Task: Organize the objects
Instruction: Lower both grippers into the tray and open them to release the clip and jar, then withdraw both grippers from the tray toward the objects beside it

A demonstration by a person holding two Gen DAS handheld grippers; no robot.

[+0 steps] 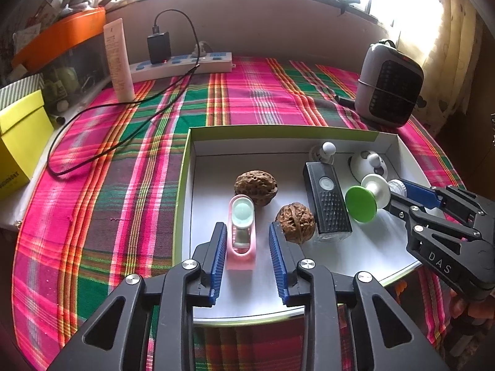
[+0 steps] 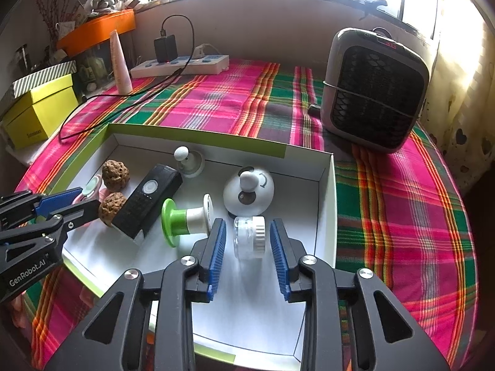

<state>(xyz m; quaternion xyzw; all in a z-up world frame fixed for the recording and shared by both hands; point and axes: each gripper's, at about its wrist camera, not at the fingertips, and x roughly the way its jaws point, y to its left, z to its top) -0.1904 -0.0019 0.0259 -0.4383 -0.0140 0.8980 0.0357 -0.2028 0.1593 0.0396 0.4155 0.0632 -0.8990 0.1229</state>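
Note:
A shallow white box with a green rim lies on the plaid cloth and holds the small items. My left gripper is open, its blue pads on either side of a pink case with a pale round lens that rests on the box floor. My right gripper is open too, around a clear jar with a white ribbed lid lying on its side. Between them lie two walnuts, a black remote-like device and a green-and-white spool. A white dome and a white knob sit further back.
A grey fan heater stands at the back right of the cloth. A white power strip with a black charger and trailing cable lies at the back. A pale tube and a yellow box stand at the left.

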